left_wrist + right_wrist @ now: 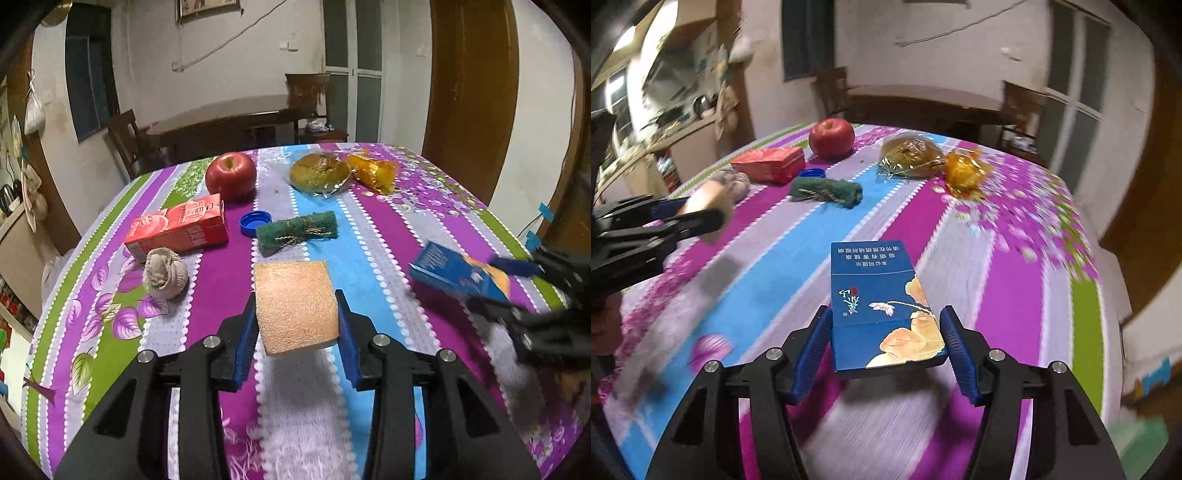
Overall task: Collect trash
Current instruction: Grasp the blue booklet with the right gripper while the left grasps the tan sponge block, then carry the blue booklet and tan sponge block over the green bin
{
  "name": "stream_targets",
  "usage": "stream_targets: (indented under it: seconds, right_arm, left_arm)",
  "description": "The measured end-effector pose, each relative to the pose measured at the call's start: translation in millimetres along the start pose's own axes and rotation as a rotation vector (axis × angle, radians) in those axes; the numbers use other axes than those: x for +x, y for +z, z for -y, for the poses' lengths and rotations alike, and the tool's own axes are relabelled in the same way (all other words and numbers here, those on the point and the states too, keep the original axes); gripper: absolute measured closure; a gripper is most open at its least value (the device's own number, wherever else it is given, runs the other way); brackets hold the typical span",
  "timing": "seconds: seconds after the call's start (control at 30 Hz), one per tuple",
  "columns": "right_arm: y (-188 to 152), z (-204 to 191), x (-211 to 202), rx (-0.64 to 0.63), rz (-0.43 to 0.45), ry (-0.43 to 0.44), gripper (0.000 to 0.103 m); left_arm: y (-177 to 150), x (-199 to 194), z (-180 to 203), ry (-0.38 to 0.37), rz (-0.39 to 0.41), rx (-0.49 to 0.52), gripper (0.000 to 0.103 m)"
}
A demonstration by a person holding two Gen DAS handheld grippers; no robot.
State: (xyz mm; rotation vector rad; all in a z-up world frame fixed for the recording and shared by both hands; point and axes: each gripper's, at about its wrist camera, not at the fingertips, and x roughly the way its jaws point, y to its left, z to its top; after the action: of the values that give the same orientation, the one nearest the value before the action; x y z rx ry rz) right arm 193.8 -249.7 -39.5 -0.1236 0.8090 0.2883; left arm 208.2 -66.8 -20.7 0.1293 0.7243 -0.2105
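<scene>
My left gripper point(297, 308) is shut on an orange sponge block point(295, 291), which hangs just above the striped tablecloth point(369, 236) and throws a shadow on it. In the right wrist view that same left gripper point(701, 212) shows blurred at the left edge with the sponge point(711, 197). My right gripper point(886, 317) is shut on a blue cigarette box point(875, 291) with orange flowers, its pads pressing both long sides. The box is held clear of the cloth. From the left wrist view the right gripper point(496, 286) and the box point(454, 271) appear blurred at the right.
Farther back on the table lie a crumpled grey wad point(165, 273), a red juice carton point(177, 229), a blue bottle cap point(255, 222), a tied green scouring pad point(297, 232), a red apple point(231, 176), a plastic-wrapped bun point(319, 173) and an orange wrapper point(373, 171).
</scene>
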Motion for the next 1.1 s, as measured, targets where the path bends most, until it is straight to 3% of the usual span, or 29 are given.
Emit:
stream_targets:
  seconds: [0.3, 0.6, 0.63, 0.73, 0.83, 0.97, 1.1]
  right_arm:
    - [-76.3, -8.0, -99.2, 0.196, 0.064, -0.074, 0.042]
    - [-111.0, 67.4, -197.8, 0.377, 0.15, -0.297, 0.048]
    - [-115.6, 79.2, -210.8, 0.403, 0.162, -0.309, 0.086]
    - [-130.7, 112.4, -223.7, 0.477, 0.138, -0.275, 0.089]
    - [-153.8, 137.8, -222.1, 0.564, 0.146, -0.184, 0.089]
    - [-184.8, 148.1, -208.3, 0.651, 0.159, -0.077, 0.087]
    - [-190.5, 143.0, -204.9, 0.674, 0.219, -0.033, 0.089]
  left_arm:
    - [-1.6, -25.4, 60.4, -0.065, 0.036, 0.124, 0.066]
    - [15.7, -40.3, 163.3, -0.19, 0.095, 0.274, 0.066]
    - [17.8, -41.3, 175.7, -0.202, 0.103, 0.292, 0.066]
    - [23.0, -40.0, 207.6, -0.226, 0.123, 0.332, 0.066]
    - [21.1, -33.4, 225.3, -0.239, 0.112, 0.354, 0.066]
    - [18.5, -29.5, 233.6, -0.238, 0.103, 0.361, 0.066]
    - [20.6, -27.6, 230.3, -0.224, 0.105, 0.35, 0.066]
